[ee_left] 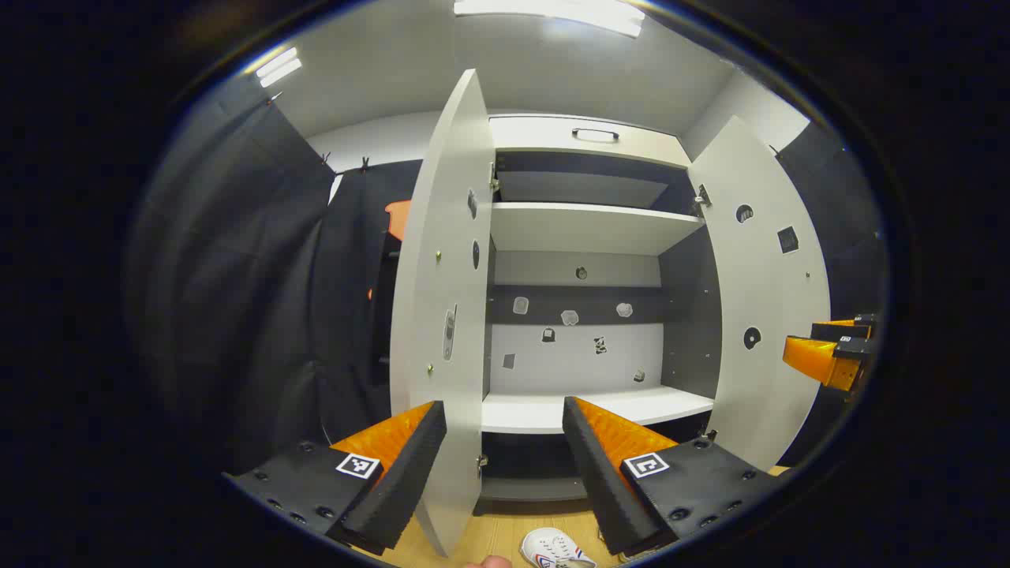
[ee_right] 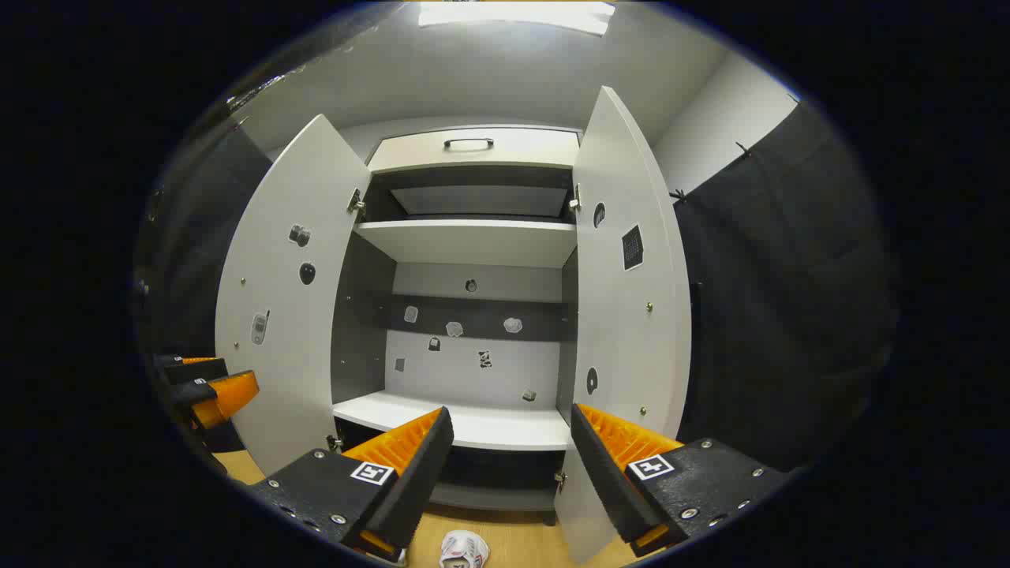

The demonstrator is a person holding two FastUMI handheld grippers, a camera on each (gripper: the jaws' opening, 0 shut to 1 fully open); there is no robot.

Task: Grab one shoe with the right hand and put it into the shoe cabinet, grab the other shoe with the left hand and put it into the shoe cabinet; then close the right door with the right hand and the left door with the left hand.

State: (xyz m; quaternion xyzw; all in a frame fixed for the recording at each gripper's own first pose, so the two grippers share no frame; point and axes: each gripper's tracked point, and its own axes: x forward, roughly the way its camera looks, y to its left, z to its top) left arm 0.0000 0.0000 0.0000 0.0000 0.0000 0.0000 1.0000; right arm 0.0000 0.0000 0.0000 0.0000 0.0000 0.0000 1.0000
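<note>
Both tools, left tool (ee_left: 503,442) and right tool (ee_right: 511,450), hang with fingers spread wide and nothing between them, facing the shoe cabinet (ee_left: 588,229). Its left door (ee_left: 442,315) and right door (ee_right: 627,315) stand open. Below the cabinet, a white shoe (ee_left: 552,548) lies on the wooden floor (ee_left: 497,536).

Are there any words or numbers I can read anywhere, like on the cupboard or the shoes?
None can be read.
Stickers on the cabinet doors and back wall: too small and blurred to tell.
Square markers on the left gripper and right gripper: black-and-white patterns, no words.
White shoe: no readable text.
</note>
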